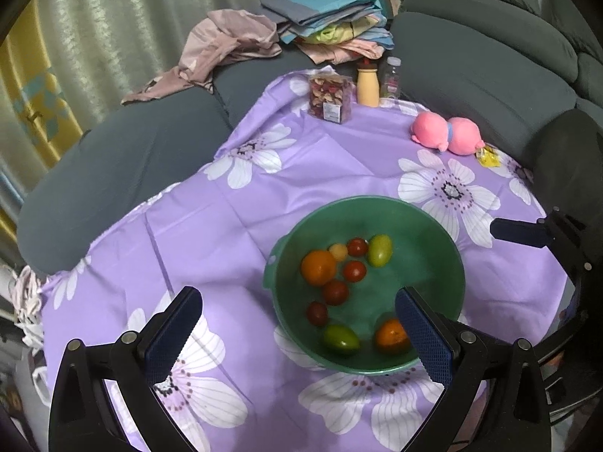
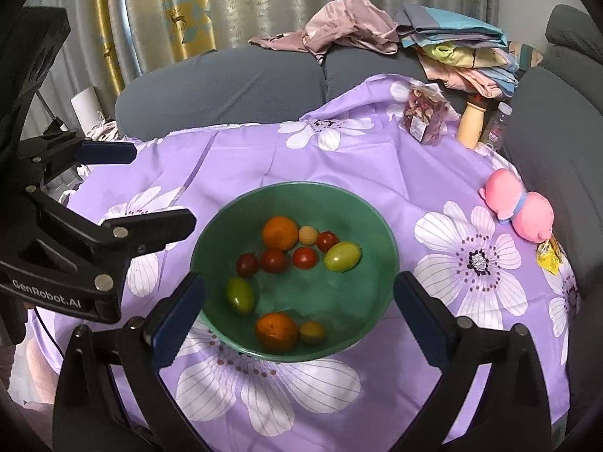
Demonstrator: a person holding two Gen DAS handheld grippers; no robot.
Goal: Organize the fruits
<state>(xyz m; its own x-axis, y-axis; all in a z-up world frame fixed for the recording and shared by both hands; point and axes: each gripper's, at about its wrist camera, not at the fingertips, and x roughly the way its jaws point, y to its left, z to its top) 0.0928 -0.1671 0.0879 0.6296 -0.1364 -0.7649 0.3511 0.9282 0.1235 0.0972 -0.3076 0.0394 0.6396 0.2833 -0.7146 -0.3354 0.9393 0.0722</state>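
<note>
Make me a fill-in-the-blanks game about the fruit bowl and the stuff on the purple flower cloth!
1. All the fruit sits inside a ____ bowl.
2. The bowl holds ____ oranges; one is here.
3. The plush toy near the cloth's edge is ____.
4. The left tongs and right tongs are both ____ and hold nothing.

Missing words: green; two; pink; open
</note>
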